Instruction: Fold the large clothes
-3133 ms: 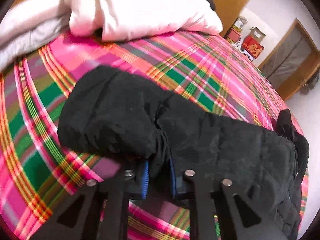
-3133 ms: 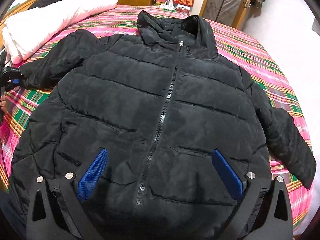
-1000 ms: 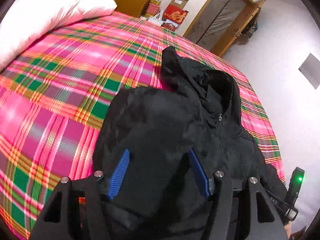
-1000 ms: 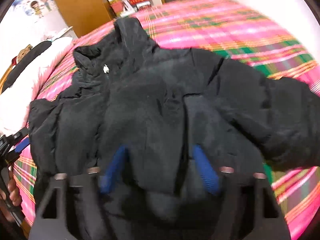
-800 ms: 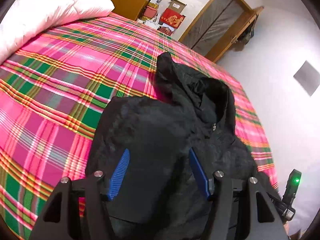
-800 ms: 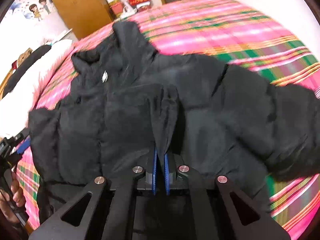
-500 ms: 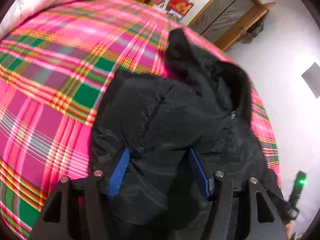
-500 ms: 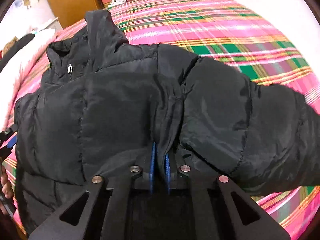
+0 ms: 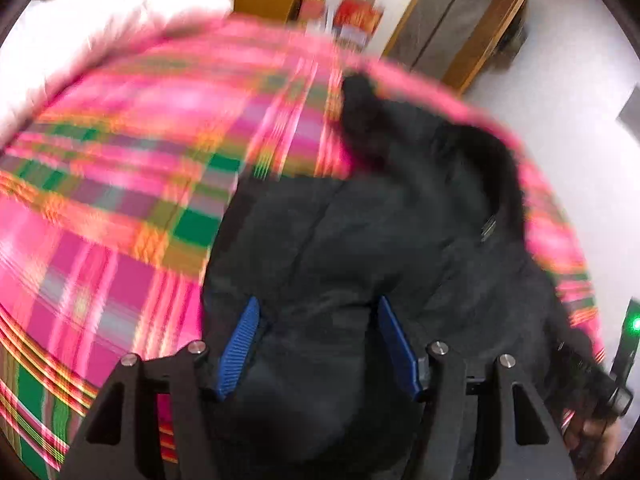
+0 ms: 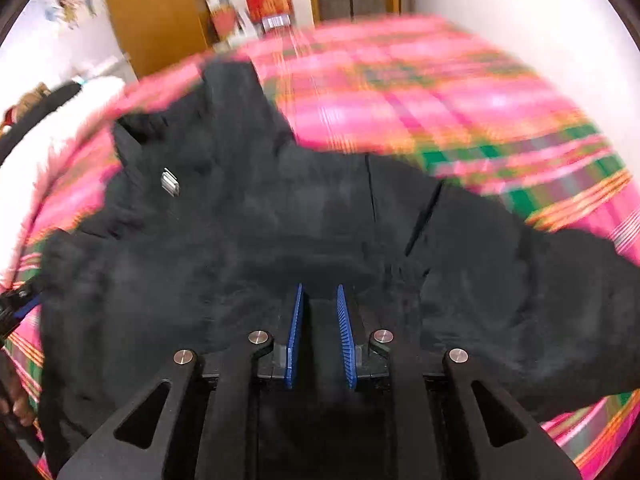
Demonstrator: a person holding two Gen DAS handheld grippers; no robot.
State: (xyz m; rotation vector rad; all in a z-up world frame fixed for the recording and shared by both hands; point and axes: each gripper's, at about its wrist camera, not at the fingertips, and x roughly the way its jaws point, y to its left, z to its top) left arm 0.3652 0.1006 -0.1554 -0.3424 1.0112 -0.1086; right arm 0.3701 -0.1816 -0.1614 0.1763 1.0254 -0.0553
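Left wrist view: black puffy jacket [image 9: 360, 248] on the bed, on top of the pink plaid blanket [image 9: 120, 208]. Left gripper [image 9: 318, 344] spread wide, blue pads on each side of a soft lump of sleeve, not pinching it. Same wide spread as half a second ago, so already let go — that sleeve now lies across the jacket's front. Hood [image 9: 360, 120] up at the far end, white pillow [image 9: 100, 32] in the top corner. Very blurry, so probably moving fast. Green light on the other tool at the right edge.

Right wrist view: same jacket [image 10: 240, 240] filling the middle, zipper pull [image 10: 170, 182] shining near the collar. Right gripper [image 10: 319, 334] with a small gap between its blue pads and nothing clearly caught in it. Half a second ago shut tight on a fold of cloth; now loose — the cloth dropped. Right sleeve [image 10: 520, 264] bunched up toward the body, not laid out along the blanket [image 10: 480, 92].

Likely meaning: both sleeves folded in. Probably next: grabbing the bottom edge and folding it up toward the hood.
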